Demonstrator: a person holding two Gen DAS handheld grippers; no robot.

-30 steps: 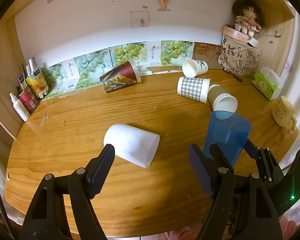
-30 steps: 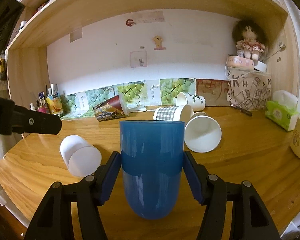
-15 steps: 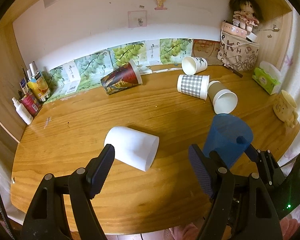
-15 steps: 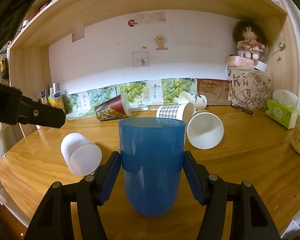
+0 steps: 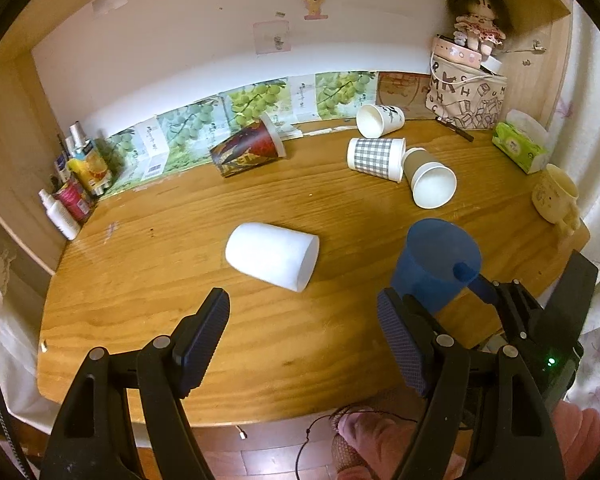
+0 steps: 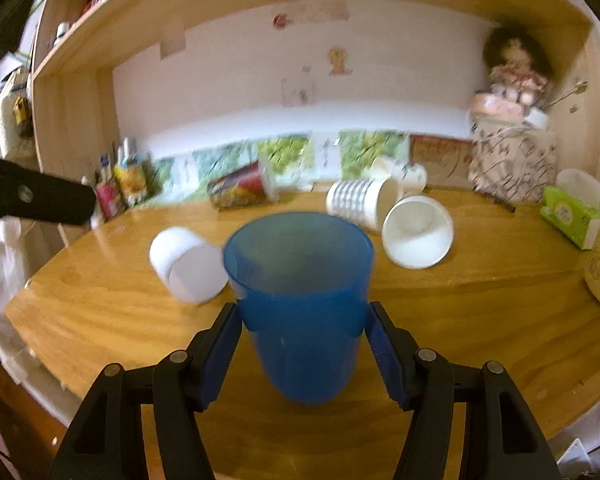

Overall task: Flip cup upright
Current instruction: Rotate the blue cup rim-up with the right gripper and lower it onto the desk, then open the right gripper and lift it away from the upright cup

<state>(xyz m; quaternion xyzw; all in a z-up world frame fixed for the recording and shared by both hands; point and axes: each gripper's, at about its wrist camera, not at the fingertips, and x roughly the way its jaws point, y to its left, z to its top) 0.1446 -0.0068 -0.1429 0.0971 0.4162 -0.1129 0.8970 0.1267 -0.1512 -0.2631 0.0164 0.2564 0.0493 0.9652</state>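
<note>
The wooden worktop [image 5: 340, 208] carries several cups lying on their sides. The right gripper [image 6: 303, 346] has its jaws clamped on the blue plastic cup [image 6: 300, 300], mouth up and tipped slightly, over the worktop's near right part; whether its base touches the wood cannot be told. The left gripper [image 5: 302, 332] hovers over the near edge, jaws spread wide and holding nothing. Just beyond it lies the white cup [image 5: 272, 255], mouth toward the right. Farther back lie the red printed cup [image 5: 249, 151], the checked cup [image 5: 374, 159], a brown-sleeved paper cup [image 5: 428, 178] and a small white cup [image 5: 378, 120].
</note>
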